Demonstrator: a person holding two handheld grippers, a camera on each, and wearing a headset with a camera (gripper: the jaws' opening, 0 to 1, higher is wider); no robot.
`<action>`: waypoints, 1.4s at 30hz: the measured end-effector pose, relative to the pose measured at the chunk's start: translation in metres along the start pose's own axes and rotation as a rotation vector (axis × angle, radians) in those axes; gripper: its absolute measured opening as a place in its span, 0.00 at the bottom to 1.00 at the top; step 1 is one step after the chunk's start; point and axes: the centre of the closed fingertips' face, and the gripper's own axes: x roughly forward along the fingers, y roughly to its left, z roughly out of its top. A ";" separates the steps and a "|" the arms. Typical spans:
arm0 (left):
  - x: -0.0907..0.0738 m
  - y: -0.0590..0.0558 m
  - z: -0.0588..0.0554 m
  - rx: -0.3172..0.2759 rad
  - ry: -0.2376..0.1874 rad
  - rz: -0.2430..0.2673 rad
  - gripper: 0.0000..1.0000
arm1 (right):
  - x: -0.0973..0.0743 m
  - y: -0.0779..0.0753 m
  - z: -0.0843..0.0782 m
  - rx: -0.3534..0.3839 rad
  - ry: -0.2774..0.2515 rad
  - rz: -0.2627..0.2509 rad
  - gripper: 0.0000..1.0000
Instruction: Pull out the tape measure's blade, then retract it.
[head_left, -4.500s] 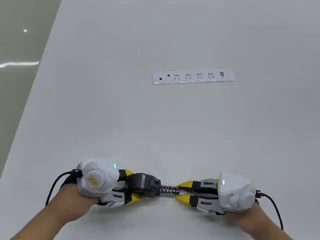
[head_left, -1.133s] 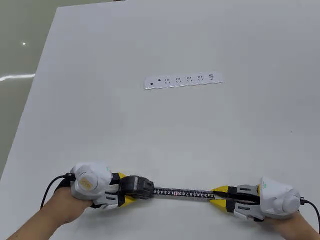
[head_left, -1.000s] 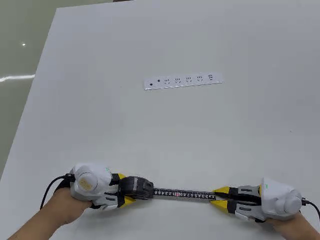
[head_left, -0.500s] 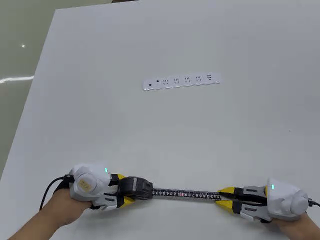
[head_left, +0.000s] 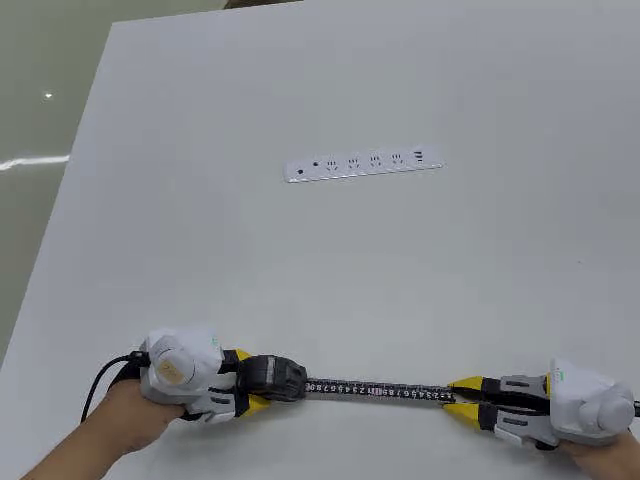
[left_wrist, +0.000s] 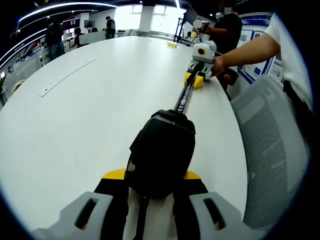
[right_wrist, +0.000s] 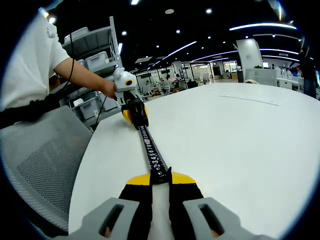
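The tape measure (left_wrist: 162, 152) is clamped between the jaws of the left gripper (head_left: 258, 378), its dark case held between that gripper's yellow pads and resting low on the white table (head_left: 300, 280). The blade (head_left: 378, 391), black with white numerals, runs out of the case straight toward the right gripper (right_wrist: 160, 179), close over the tabletop. The right gripper's jaws are pressed together on the blade's free end, pinching it between their yellow tips. The two grippers face each other, well apart, with the blade spanning the gap between them. A white power strip (head_left: 362, 163) lies on the table well beyond both grippers, on the far side of the blade.
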 end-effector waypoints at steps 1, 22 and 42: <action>0.000 0.000 0.000 0.000 0.001 0.000 0.30 | -0.001 0.000 0.000 0.000 0.000 -0.002 0.09; 0.000 0.000 0.000 0.000 0.007 0.002 0.30 | -0.015 -0.006 -0.006 0.014 -0.011 -0.025 0.09; 0.001 0.000 -0.001 0.001 0.008 0.001 0.30 | -0.031 -0.010 -0.011 0.027 -0.018 -0.044 0.08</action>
